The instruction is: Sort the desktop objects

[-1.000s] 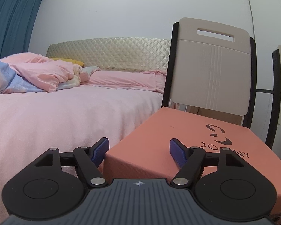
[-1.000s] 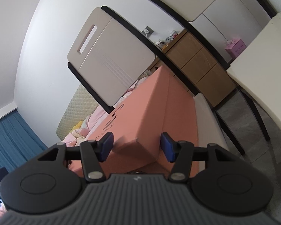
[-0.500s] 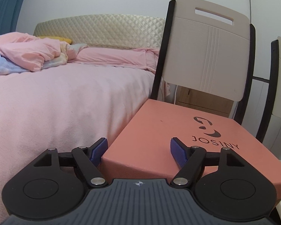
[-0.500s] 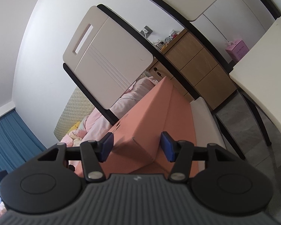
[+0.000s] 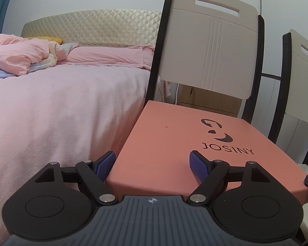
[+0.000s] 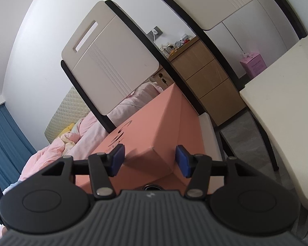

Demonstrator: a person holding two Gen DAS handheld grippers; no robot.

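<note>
Pink quilted bed [image 5: 61, 106] at nine o'clock; matte salmon rectangular box [image 5: 186, 143] lies flat on the beige chair [image 5: 211, 47] seat. Left gripper [image 5: 152, 163], jaws opening, straddles its near corner without pressing; right gripper [image 6: 149, 161] is clamped on another corner.

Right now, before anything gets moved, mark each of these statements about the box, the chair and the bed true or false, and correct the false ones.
1. The orange box lies on the seat of a chair. True.
2. The top of the box reads JOSINY. True.
3. The bedding beside the chair is green. False: it is pink.
4. The chair's backrest is solid all over. False: a slot is cut through near its top.
5. A second chair stands next to the first. True.
</note>
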